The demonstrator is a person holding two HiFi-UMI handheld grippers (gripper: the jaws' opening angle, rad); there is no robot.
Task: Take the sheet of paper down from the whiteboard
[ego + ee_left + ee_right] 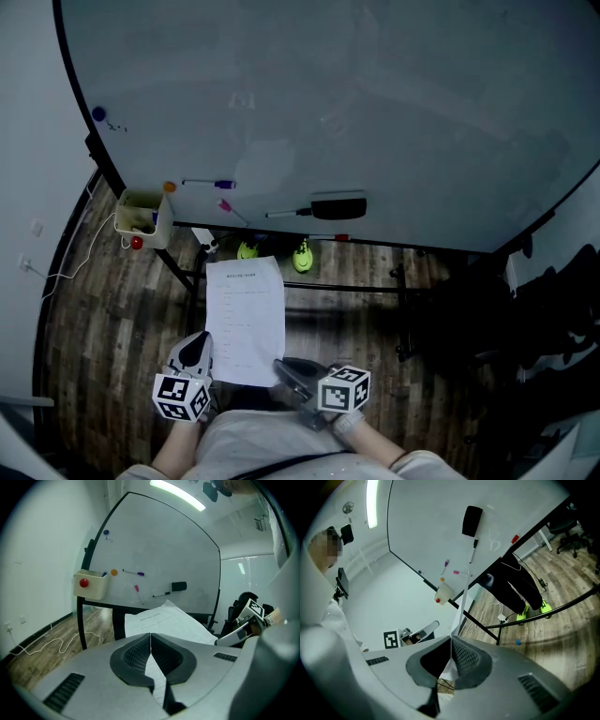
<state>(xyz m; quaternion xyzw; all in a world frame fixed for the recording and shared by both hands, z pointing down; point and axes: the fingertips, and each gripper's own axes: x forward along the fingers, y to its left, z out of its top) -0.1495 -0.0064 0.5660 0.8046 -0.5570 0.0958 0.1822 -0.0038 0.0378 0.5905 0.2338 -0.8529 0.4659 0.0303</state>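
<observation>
Left gripper [200, 345] and right gripper [284, 369] are both pinched tight on the sheet of paper [246, 314], near corners, held clear of the whiteboard [328, 94].

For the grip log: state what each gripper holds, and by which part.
Both are shut on the sheet of paper: the left gripper pinches its near left corner, the right gripper its near right corner.
</observation>
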